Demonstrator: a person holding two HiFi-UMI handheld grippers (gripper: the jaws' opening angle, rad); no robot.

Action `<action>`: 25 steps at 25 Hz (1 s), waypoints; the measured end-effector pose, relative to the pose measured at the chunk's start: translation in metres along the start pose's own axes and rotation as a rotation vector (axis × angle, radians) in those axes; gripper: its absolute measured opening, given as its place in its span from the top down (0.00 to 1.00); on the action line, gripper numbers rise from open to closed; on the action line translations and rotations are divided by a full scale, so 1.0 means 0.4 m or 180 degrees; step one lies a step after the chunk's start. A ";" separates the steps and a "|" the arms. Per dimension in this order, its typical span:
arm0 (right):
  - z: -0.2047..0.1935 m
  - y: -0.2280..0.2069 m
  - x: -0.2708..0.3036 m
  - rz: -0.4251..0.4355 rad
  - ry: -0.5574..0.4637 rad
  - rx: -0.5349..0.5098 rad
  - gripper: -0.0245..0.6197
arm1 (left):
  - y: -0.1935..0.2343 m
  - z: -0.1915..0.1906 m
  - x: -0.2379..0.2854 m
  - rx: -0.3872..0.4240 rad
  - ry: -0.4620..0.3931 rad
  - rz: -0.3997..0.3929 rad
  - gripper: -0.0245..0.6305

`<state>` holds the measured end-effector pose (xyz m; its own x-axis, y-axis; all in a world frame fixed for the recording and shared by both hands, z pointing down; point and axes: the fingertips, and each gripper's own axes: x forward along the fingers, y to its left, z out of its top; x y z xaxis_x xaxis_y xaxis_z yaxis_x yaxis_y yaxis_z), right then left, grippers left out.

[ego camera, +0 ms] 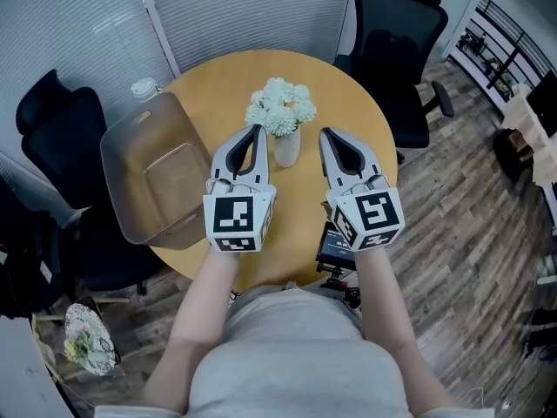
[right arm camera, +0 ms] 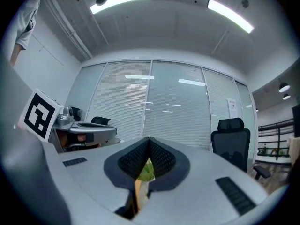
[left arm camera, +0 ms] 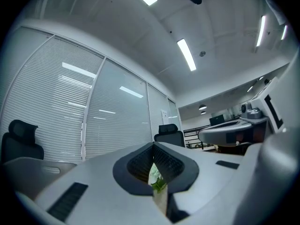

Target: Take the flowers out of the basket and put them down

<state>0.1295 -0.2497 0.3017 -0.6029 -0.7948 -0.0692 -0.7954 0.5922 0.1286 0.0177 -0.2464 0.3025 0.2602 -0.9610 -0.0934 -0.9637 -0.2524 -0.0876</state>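
A bunch of white flowers (ego camera: 280, 107) stands in a small white vase (ego camera: 286, 146) at the middle of the round wooden table (ego camera: 218, 77). A clear plastic basket (ego camera: 117, 159) sits at the table's left edge with nothing showing in it. My left gripper (ego camera: 256, 130) hovers just left of the vase and my right gripper (ego camera: 325, 134) just right of it, both above the table. Both are shut with nothing held. In the left gripper view (left arm camera: 153, 144) and the right gripper view (right arm camera: 149, 138) the jaws meet at the tips; green and white of the flowers (left arm camera: 156, 179) shows behind them.
Black office chairs stand behind the table (ego camera: 400, 50) and at its left (ego camera: 61, 138). A dark device (ego camera: 335, 246) lies at the table's near edge. A wrapped bouquet (ego camera: 87, 342) lies on the floor at lower left. Blinds line the far wall.
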 end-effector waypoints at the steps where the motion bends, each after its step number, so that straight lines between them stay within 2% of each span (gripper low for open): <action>1: 0.010 -0.007 -0.003 0.0011 -0.0028 -0.0054 0.92 | 0.003 0.002 -0.002 -0.0005 -0.0003 0.0004 0.96; 6: 0.056 -0.039 -0.017 -0.0069 -0.0142 -0.0071 0.92 | 0.014 0.014 -0.009 0.0005 -0.0018 0.0021 0.96; 11: 0.090 -0.012 -0.013 -0.0017 -0.0230 -0.0028 0.92 | 0.022 0.026 -0.020 0.0007 -0.0014 -0.0003 0.96; 16: 0.086 0.042 -0.004 0.0051 -0.0144 -0.0033 0.92 | 0.039 0.047 -0.027 -0.0001 -0.0026 -0.0051 0.96; 25: 0.078 0.053 -0.010 -0.0093 -0.0012 -0.0033 0.92 | 0.042 0.064 -0.019 -0.0068 -0.0020 -0.0221 0.96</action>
<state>0.1132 -0.2297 0.2737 -0.5797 -0.8112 -0.0768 -0.8120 0.5674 0.1367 0.0011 -0.2405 0.2763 0.3266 -0.9405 -0.0941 -0.9444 -0.3207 -0.0728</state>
